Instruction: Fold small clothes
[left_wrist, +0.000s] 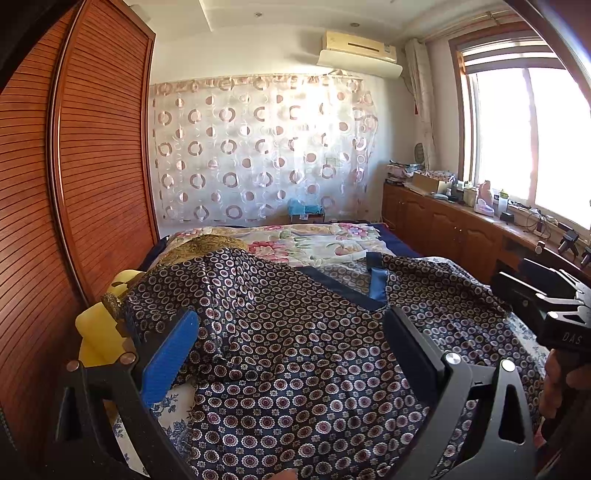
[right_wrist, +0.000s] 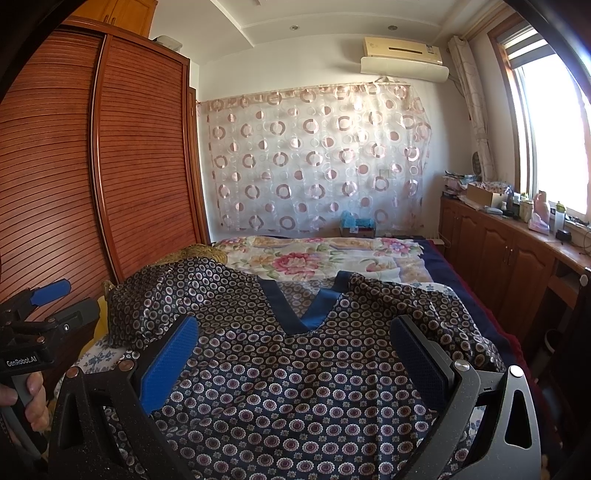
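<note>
A dark navy patterned garment (left_wrist: 295, 350) with a blue V-neck trim (left_wrist: 376, 282) lies spread on the bed, rumpled at its left sleeve; it also shows in the right wrist view (right_wrist: 288, 376). My left gripper (left_wrist: 291, 328) is open and empty above the garment's left body. My right gripper (right_wrist: 295, 336) is open and empty above its middle, just below the V-neck (right_wrist: 306, 321). The right gripper's body (left_wrist: 554, 314) shows at the right edge of the left wrist view, and the left gripper's body (right_wrist: 40, 325) at the left edge of the right wrist view.
The bed carries a floral quilt (left_wrist: 306, 243) beyond the garment. A wooden slatted wardrobe (left_wrist: 74, 184) stands close on the left. Yellow pillows (left_wrist: 99, 332) lie by it. Low wooden cabinets (right_wrist: 509, 254) with clutter run under the window on the right.
</note>
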